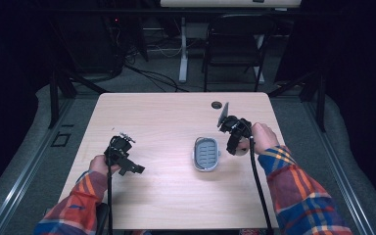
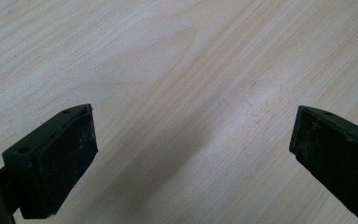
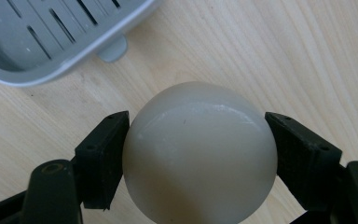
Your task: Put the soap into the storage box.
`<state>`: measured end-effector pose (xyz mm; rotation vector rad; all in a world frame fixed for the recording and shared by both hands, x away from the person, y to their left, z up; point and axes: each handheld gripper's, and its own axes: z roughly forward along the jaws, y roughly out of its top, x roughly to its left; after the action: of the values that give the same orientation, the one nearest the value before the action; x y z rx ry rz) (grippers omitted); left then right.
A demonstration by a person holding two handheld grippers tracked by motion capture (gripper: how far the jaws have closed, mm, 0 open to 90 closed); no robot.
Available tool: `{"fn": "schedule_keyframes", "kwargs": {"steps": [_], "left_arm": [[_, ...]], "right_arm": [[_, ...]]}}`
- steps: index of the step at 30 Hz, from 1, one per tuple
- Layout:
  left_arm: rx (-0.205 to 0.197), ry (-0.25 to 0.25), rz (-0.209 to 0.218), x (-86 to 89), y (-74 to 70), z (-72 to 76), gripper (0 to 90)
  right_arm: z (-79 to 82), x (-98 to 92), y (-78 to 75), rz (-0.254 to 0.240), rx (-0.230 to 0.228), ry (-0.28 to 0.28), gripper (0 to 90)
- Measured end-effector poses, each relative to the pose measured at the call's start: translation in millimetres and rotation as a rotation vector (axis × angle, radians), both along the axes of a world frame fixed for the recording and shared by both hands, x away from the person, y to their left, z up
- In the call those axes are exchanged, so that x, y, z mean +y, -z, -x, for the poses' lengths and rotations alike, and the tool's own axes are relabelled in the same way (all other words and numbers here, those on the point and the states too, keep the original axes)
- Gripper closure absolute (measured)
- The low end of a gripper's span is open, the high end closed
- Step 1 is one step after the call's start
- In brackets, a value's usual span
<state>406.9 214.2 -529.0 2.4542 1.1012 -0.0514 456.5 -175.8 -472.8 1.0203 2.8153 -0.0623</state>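
Observation:
My right gripper (image 3: 196, 135) is shut on a smooth off-white ball (image 3: 200, 149), held between both black pads just above the table. In the high view the right gripper (image 1: 235, 142) hangs just right of a grey slotted tray (image 1: 206, 153); the ball is mostly hidden there by the gripper. The tray's corner (image 3: 51, 42) lies up and left of the ball in the right gripper view. My left gripper (image 2: 191, 140) stands open over bare wood with nothing between its jaws. It sits at the left of the table (image 1: 127, 166) in the high view.
The light wooden table (image 1: 166, 117) has a cable hole (image 1: 216, 105) near its far edge. A black chair (image 1: 235, 44) and a desk leg (image 1: 183, 49) stand beyond the table. Cables trail from both grippers toward the near edge.

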Motion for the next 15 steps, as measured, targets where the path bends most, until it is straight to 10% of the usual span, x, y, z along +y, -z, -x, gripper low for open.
{"fn": "schedule_keyframes", "kwargs": {"steps": [15], "left_arm": [[-0.002, 0.0, 0.003, -0.1, -0.1, 0.1, 0.4]], "right_arm": [[-4.4, 19.9, -16.0, 0.014, -0.014, -0.04, 24.3]]}}
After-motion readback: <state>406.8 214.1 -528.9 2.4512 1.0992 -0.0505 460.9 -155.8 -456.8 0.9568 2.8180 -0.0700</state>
